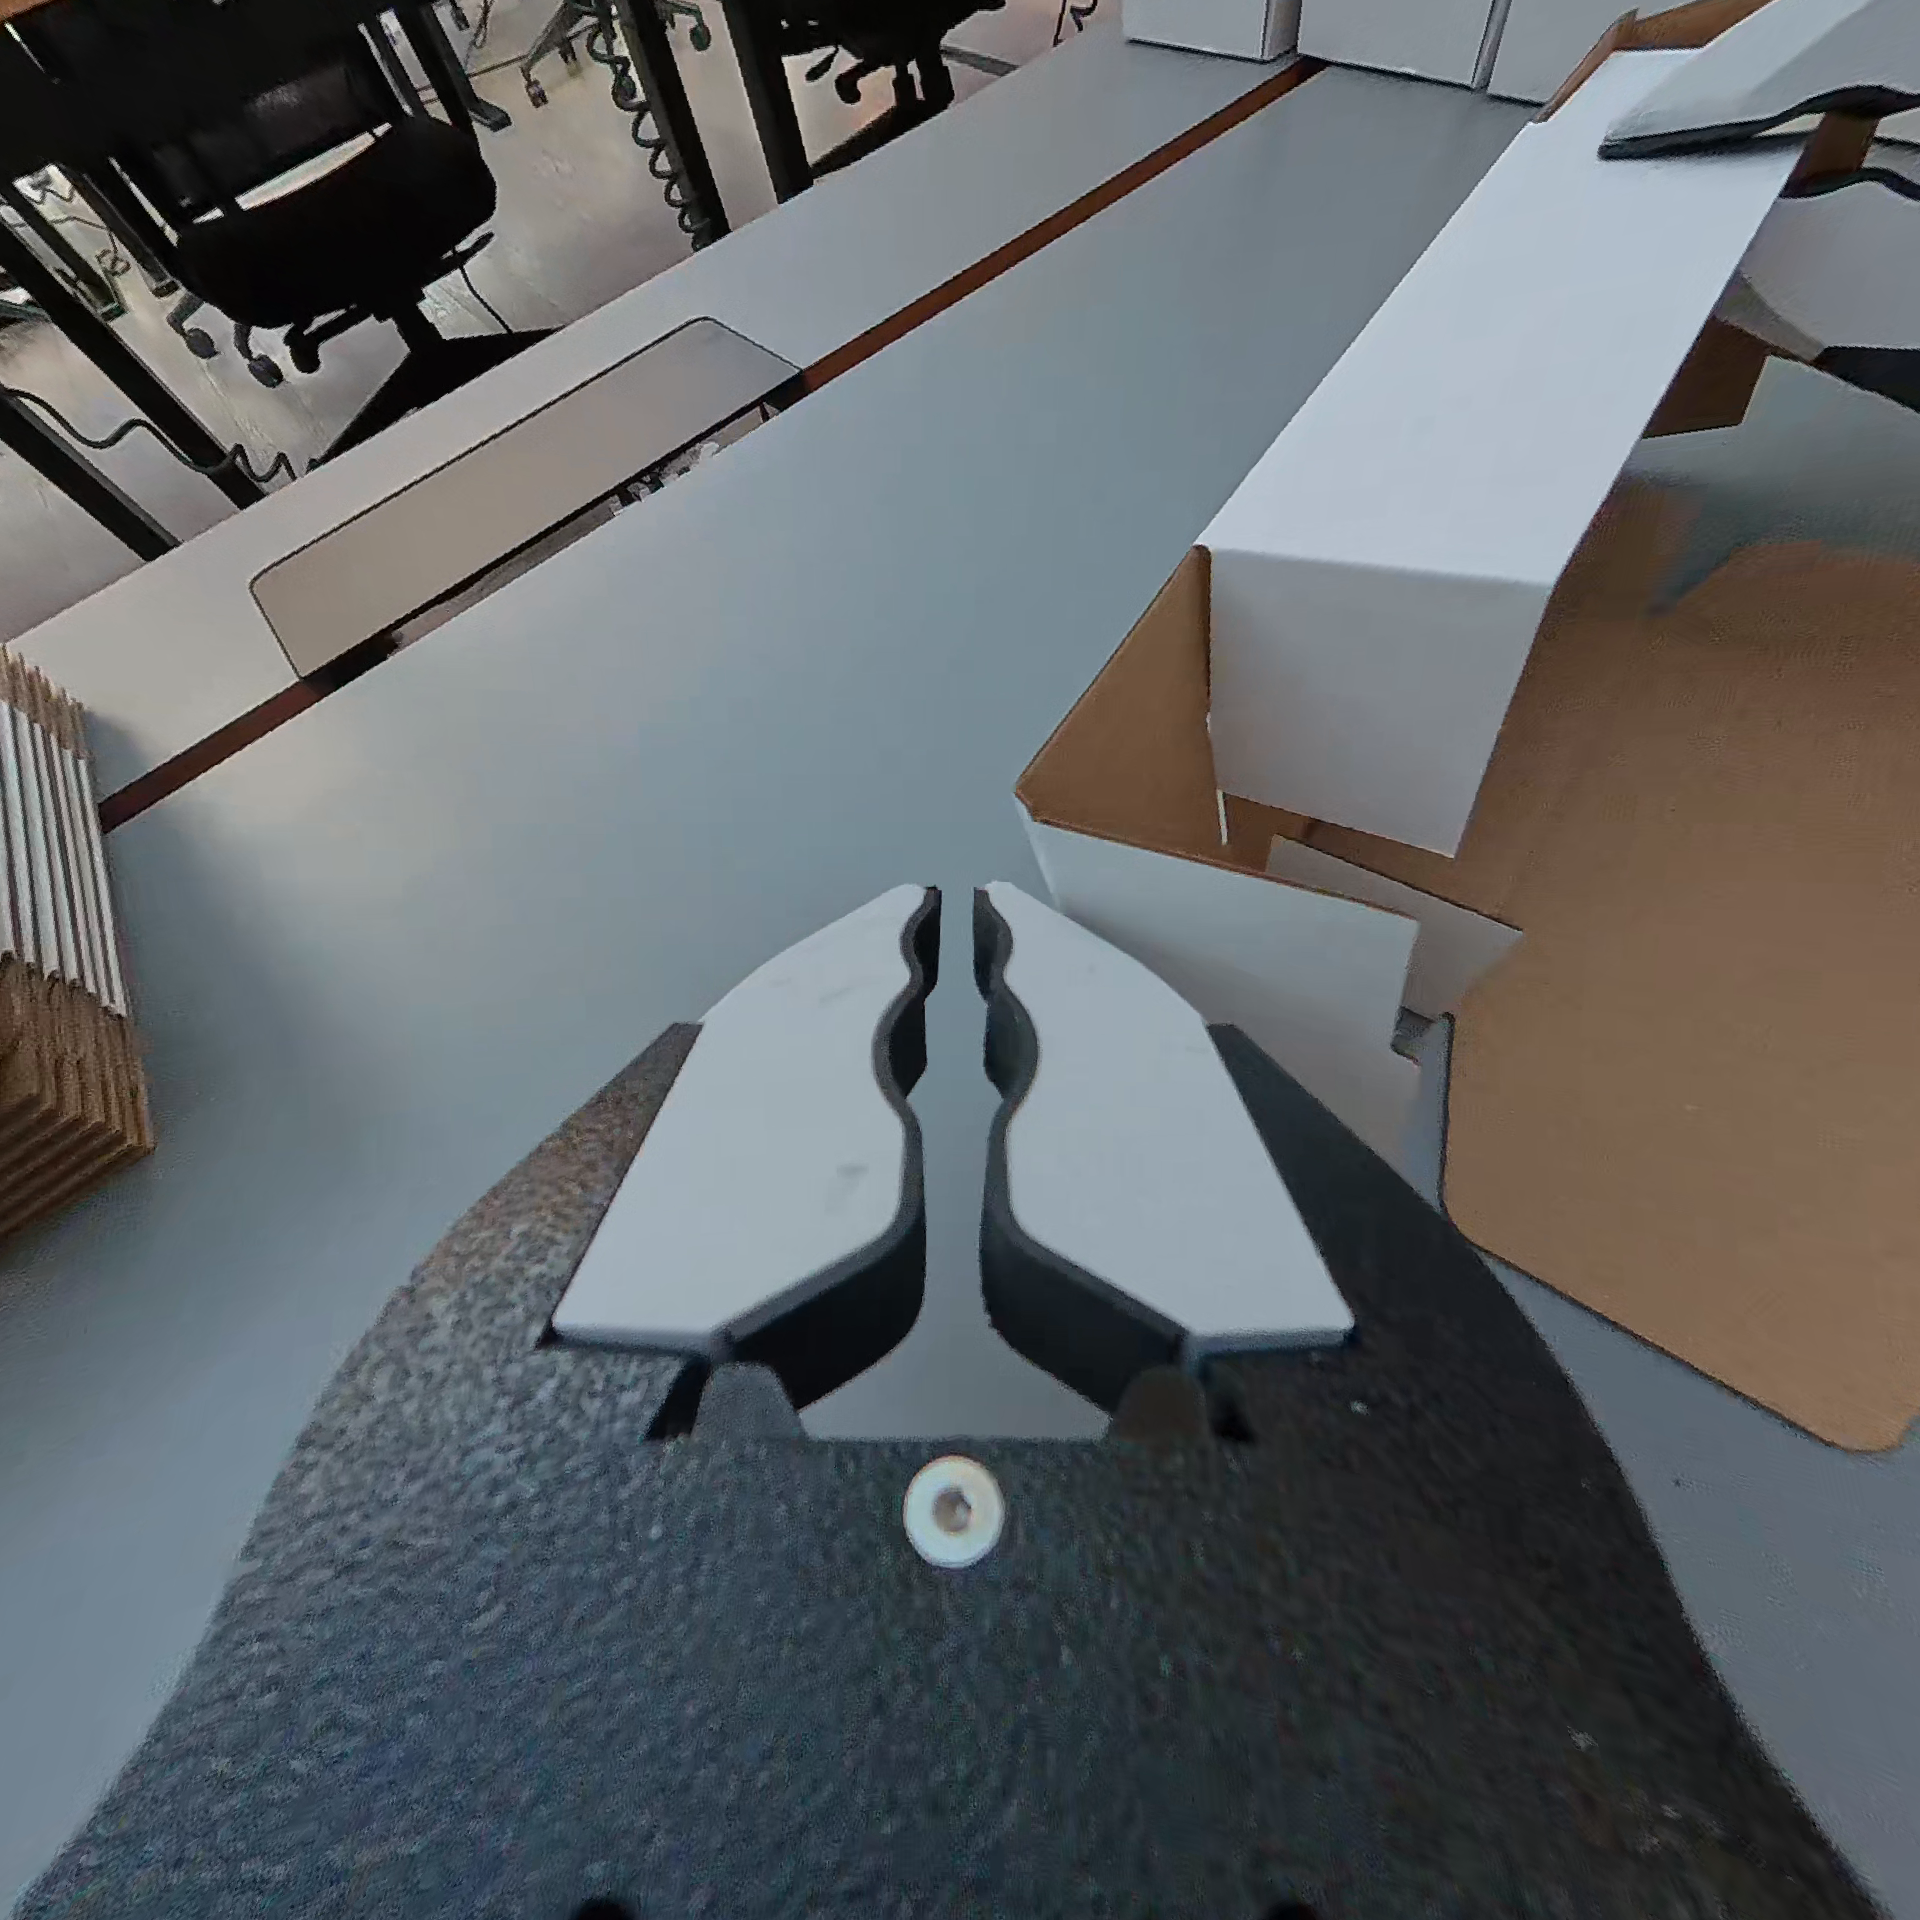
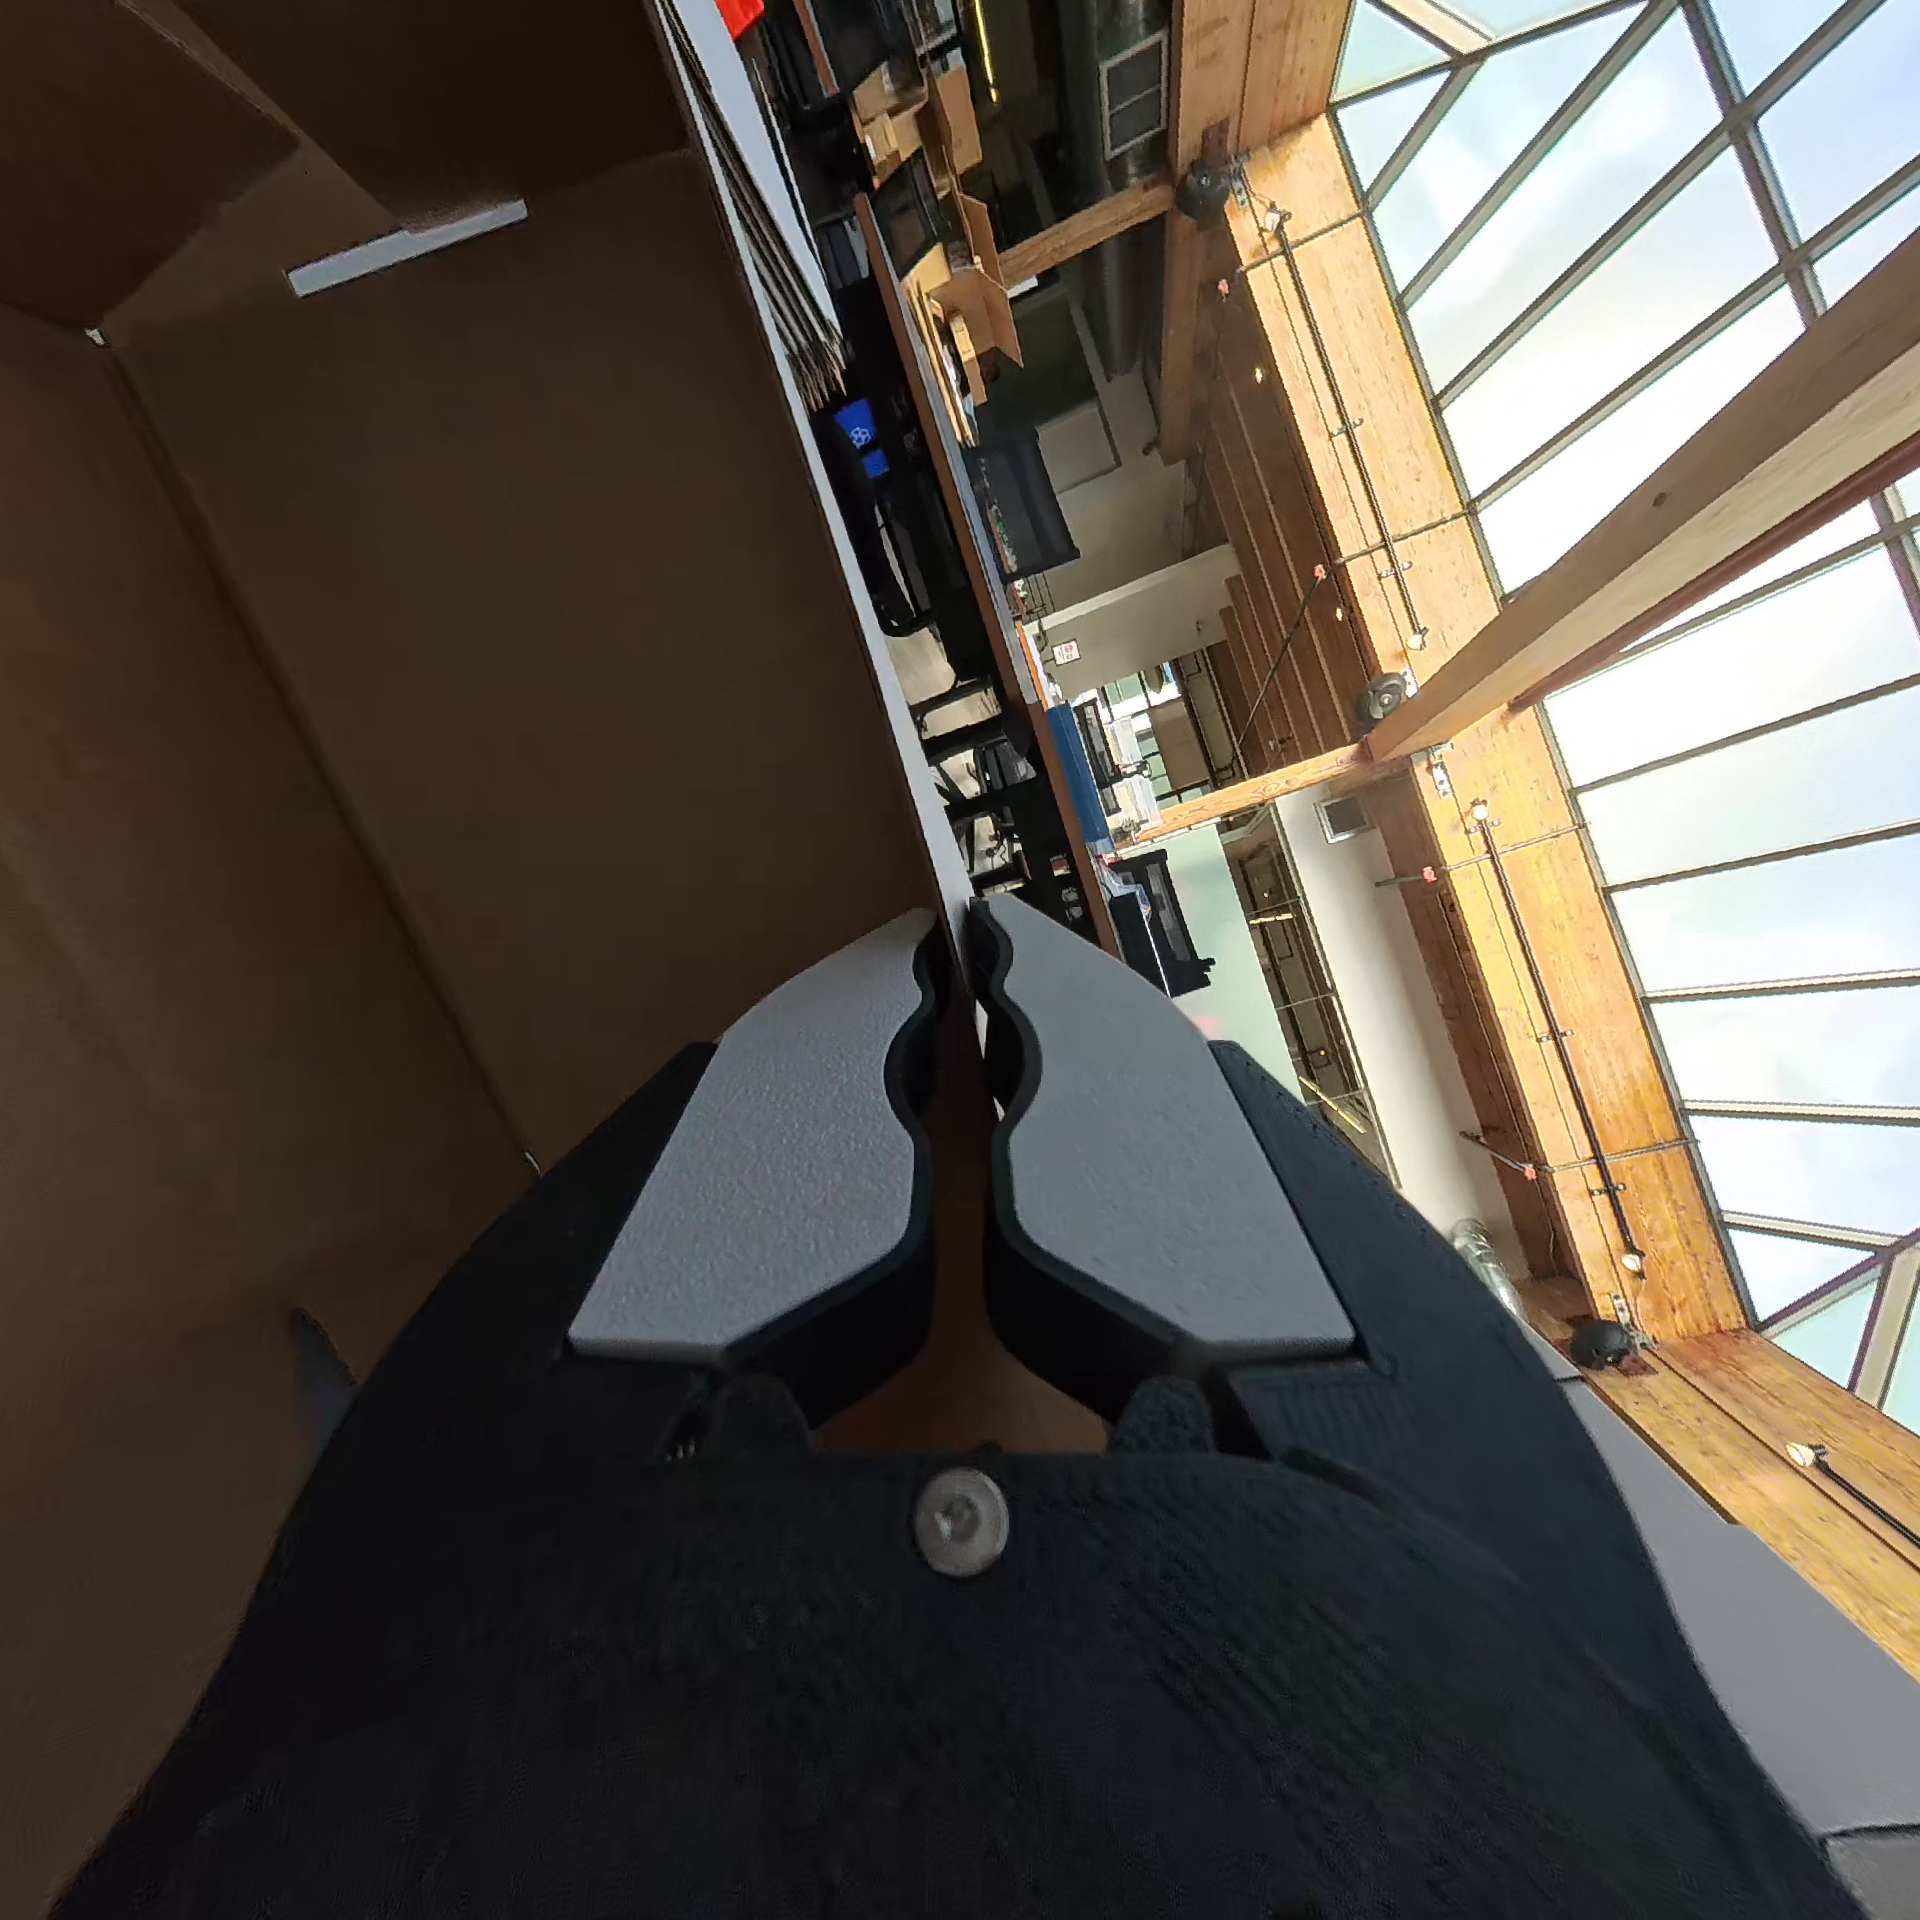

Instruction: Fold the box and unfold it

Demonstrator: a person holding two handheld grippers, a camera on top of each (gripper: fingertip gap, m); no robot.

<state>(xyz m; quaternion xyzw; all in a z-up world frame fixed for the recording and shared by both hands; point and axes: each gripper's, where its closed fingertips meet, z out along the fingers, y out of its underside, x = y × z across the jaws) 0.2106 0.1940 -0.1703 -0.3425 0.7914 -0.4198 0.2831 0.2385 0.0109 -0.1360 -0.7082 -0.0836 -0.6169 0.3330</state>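
Observation:
The cardboard box (image 1: pixel 1455 436), white outside and brown inside, lies partly folded on the grey table (image 1: pixel 623 831) at the right of the left wrist view. One long white wall stands up, and brown flaps spread flat beside it. My left gripper (image 1: pixel 956 894) is shut and empty, hovering over the table just left of the box's near corner. My right gripper (image 2: pixel 961 914) is shut on the edge of a box wall (image 2: pixel 468 623), whose brown inner face fills the left of the right wrist view. The right gripper also shows at the top right of the left wrist view (image 1: pixel 1756 104).
A stack of flat cardboard sheets (image 1: pixel 52 935) stands at the table's left edge. White boxes (image 1: pixel 1382 31) sit at the far end. Black office chairs (image 1: pixel 312 229) stand beyond the neighbouring table. A grey cable flap (image 1: pixel 520 488) lies in that table.

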